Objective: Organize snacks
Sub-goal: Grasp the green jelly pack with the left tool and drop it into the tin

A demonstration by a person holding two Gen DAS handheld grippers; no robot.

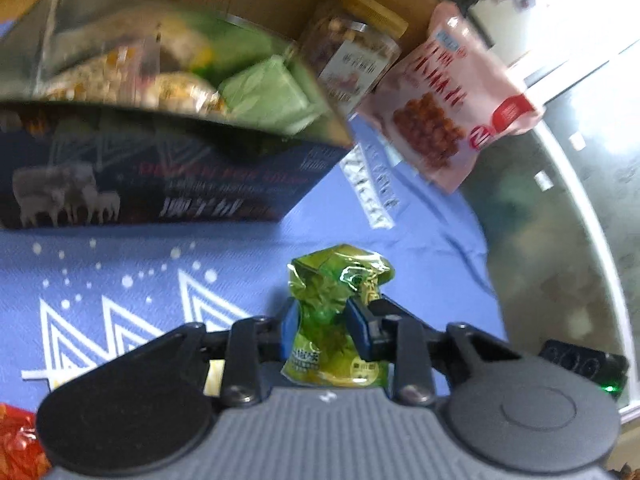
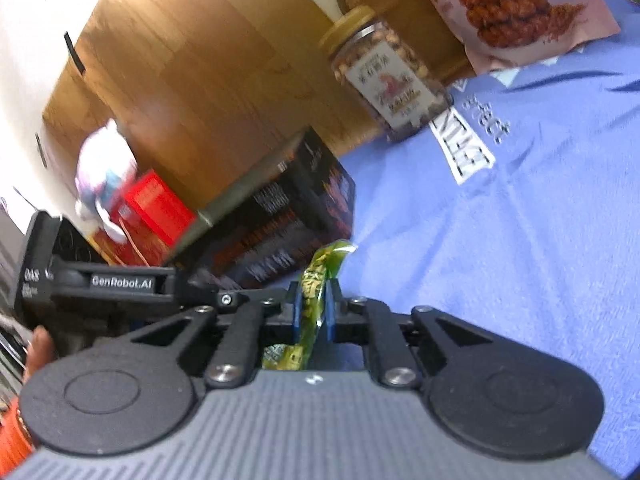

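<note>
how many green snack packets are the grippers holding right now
2: one green packet pinched in the left gripper, another in the right gripper. More may be hidden in the box.

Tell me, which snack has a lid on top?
The jar of nuts. It has a tan screw lid, while the pink bag beside it and the green packets in the grippers are sealed wrappers.

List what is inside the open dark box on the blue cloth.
In the left wrist view the dark box holds green wrapped packets and yellowish snack packs, blurred. Whatever lies beneath them, and the box floor, is covered.
</note>
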